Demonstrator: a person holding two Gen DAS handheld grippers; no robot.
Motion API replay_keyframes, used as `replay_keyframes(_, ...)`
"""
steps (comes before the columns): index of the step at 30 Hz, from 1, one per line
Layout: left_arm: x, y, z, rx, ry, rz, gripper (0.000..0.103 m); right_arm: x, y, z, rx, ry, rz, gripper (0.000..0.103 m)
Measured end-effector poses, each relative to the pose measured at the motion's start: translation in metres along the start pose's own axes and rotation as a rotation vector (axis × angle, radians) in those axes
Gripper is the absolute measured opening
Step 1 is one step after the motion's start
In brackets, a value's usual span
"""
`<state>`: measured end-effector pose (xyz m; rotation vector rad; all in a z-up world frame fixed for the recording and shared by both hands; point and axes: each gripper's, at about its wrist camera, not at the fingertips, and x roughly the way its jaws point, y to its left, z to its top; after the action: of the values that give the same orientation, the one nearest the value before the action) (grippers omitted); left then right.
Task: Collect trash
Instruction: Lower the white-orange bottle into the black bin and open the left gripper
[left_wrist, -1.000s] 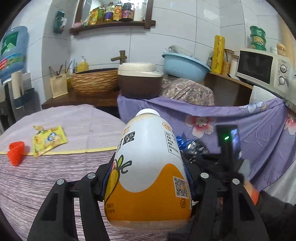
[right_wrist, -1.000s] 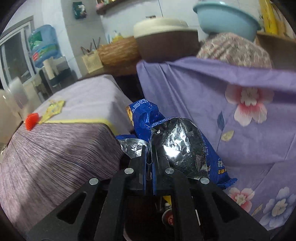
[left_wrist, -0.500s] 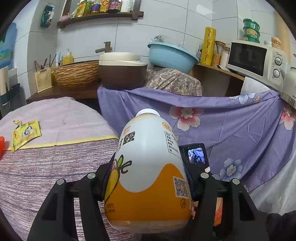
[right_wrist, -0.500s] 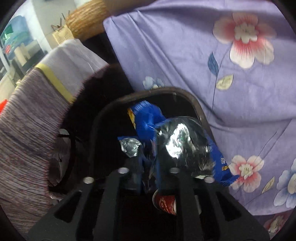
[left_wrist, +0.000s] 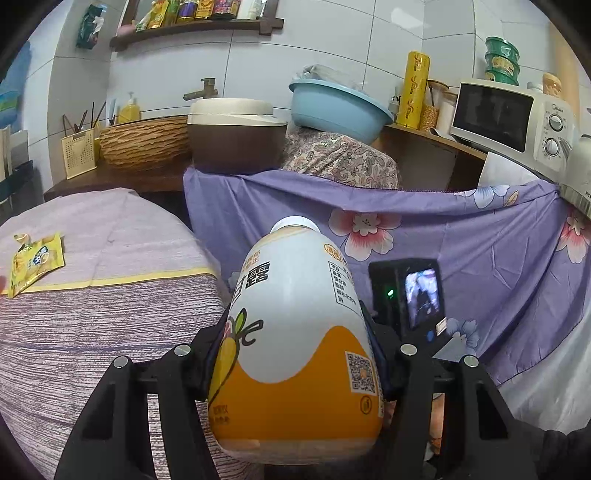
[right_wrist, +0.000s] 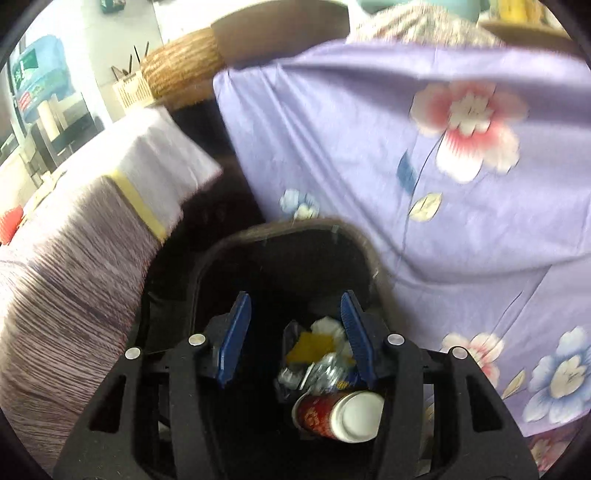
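Right wrist view: a second ago the right claw (right_wrist: 295, 334) was pressed together on a blue foil wrapper (right_wrist: 328, 373); now its blue pads (right_wrist: 236, 332) are spreading, nothing between them, and the wrapper lies below the claw in the black bin (right_wrist: 280, 236), among crumpled paper and beside a red cup (right_wrist: 338, 410). The desk edge has given way to the bin's mouth, which now fills the space under the claw.

Left wrist view: the left claw (left_wrist: 295, 354) pinches a white-and-orange bottle (left_wrist: 295, 332) as before, cap pointing away. The yellow packet (left_wrist: 35, 260) on the desk (left_wrist: 92, 332), left of the claw, has slid further left, and the red thing near it has left the frame. Only this view shows the bottle, the packet and the microwave (left_wrist: 513, 122); only the right view shows the bin's contents.
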<state>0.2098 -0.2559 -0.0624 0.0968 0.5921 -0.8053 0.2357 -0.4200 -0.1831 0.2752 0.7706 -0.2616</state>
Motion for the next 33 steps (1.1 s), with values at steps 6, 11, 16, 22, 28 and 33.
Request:
replay_keyframes(6, 0.01, -0.007, 0.0, -0.01, -0.004, 0.003, 0.061, -0.037, -0.011, 0.025, -0.024, -0.103, -0.078, 0.052)
replay_keyframes(11, 0.027, -0.015, -0.006, -0.029, 0.011, 0.007, 0.061, -0.07, -0.025, 0.046, -0.027, -0.191, -0.129, 0.055)
replay_keyframes(16, 0.047, -0.024, -0.01, -0.037, 0.019, 0.02, 0.061, -0.091, -0.033, 0.067, -0.039, -0.262, -0.178, 0.061)
replay_keyframes(22, 0.074, -0.034, -0.018, -0.052, 0.056, 0.027, 0.061, -0.111, -0.045, 0.078, -0.031, -0.306, -0.208, 0.064)
replay_keyframes(28, 0.096, -0.047, -0.037, -0.044, 0.113, 0.025, 0.061, -0.121, -0.061, 0.074, -0.002, -0.305, -0.222, 0.064)
replay_keyframes(33, 0.124, -0.051, -0.055, -0.055, 0.182, 0.026, 0.061, -0.123, -0.071, 0.067, 0.017, -0.297, -0.226, 0.064)
